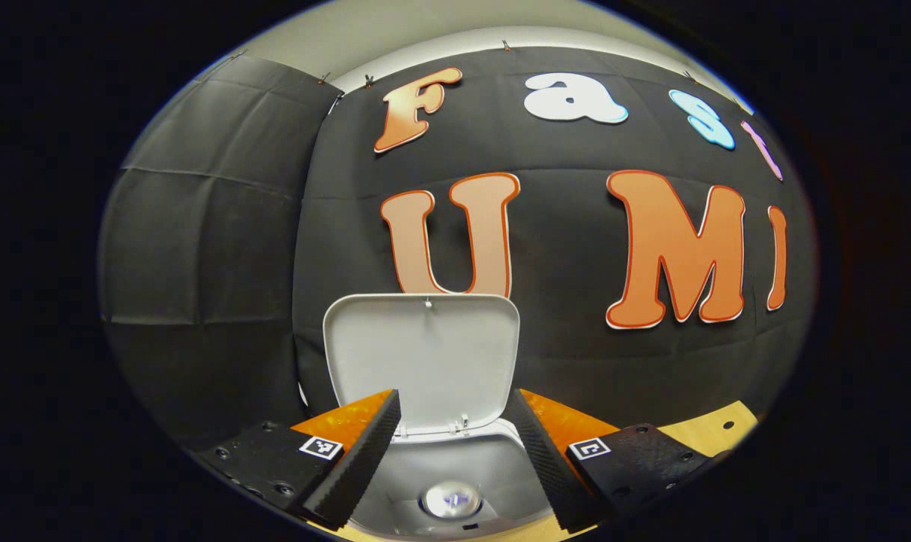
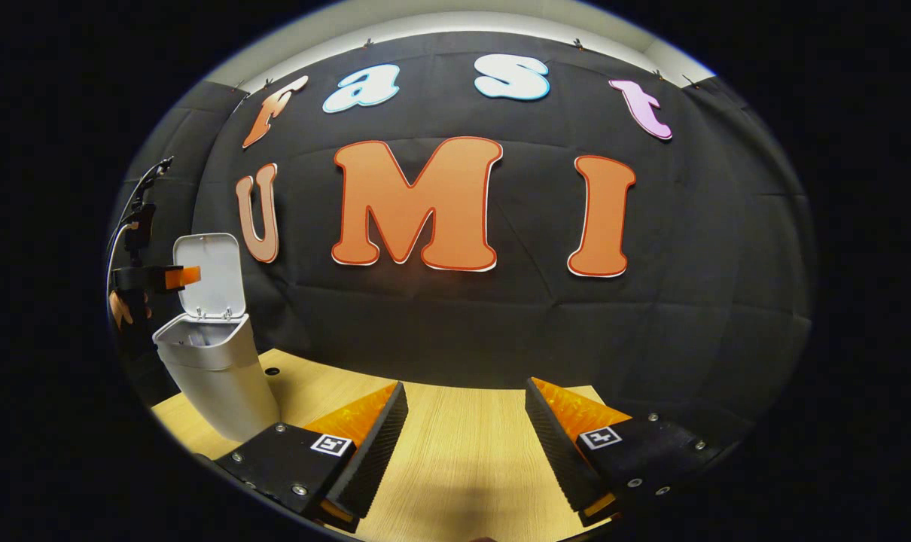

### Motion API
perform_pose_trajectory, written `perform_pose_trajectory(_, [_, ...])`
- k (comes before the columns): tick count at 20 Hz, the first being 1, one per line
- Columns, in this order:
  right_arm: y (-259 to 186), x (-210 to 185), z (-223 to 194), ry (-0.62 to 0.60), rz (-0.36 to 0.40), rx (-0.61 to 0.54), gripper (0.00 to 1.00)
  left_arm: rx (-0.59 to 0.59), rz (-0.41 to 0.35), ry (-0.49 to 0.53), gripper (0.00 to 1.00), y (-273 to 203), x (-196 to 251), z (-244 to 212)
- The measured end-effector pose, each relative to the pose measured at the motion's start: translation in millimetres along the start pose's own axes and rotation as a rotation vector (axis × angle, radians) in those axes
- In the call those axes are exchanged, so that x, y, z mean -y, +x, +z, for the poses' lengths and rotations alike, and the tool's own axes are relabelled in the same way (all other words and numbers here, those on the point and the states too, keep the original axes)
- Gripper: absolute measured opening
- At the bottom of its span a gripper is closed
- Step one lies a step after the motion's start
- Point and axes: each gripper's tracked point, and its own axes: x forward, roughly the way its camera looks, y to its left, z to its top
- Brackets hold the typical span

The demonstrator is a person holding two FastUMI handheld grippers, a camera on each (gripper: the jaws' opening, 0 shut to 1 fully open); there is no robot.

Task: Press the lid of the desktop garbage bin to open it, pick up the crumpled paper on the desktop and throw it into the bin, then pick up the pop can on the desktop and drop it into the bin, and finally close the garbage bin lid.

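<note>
The left gripper [image 1: 455,444] hangs open above the bin [image 1: 455,482], whose lid [image 1: 421,361] stands upright. The right gripper [image 2: 463,444] is open over bare table [image 2: 463,429].

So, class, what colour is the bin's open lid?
White; the lid shows best in the left gripper view.

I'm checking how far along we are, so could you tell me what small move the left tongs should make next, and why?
Probably swing the lid shut. The white plastic bin's lid stands upright and open, a shiny pop can already lies at the bottom, and the left tongs hang open and empty above the opening.
</note>
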Motion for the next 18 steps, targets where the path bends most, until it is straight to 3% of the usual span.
perform_pose_trajectory(18, [-3, 6, -3, 0.016, 0.008, -0.003, 0.93, 0.074, 0.025, -0.013, 0.93, 16, -18, 112])
